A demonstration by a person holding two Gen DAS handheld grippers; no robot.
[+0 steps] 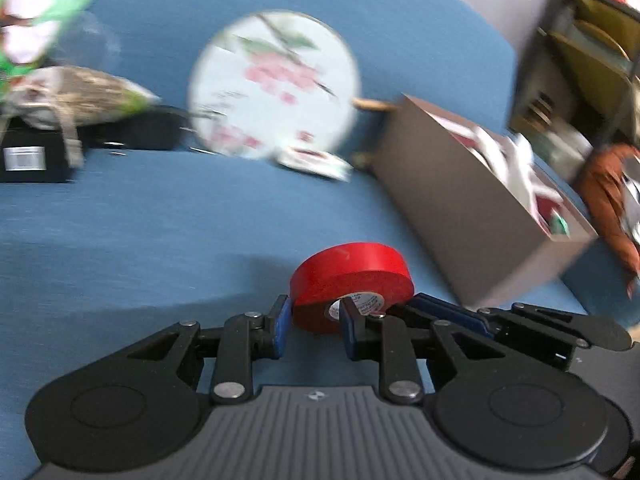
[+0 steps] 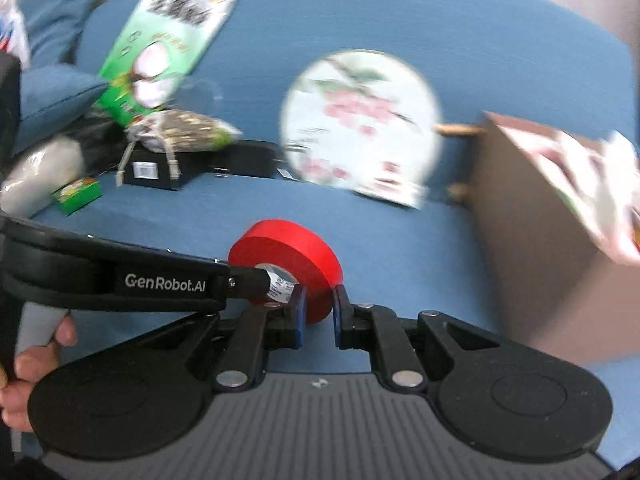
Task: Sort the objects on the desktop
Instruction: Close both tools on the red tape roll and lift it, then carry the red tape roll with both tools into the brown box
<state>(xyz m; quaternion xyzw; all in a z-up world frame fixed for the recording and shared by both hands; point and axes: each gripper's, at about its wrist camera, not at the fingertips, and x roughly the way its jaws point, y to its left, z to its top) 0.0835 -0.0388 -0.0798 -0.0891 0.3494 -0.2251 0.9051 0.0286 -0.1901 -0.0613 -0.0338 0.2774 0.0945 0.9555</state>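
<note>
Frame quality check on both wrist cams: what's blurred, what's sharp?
Left wrist: left gripper and red tape roll sharp; round floral fan and grey box smeared by motion blur. Right wrist: right gripper crisp on the same roll, green packet and fan streaked. Both views show fisheye bending at the edges; lighting even, no glare.

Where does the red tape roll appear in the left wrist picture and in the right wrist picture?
Left wrist: red tape roll low, right of centre, pinched by both grippers.
Right wrist: low, left of centre, between the right gripper's pads.
Shared landmark: the round floral fan behind it.
</note>
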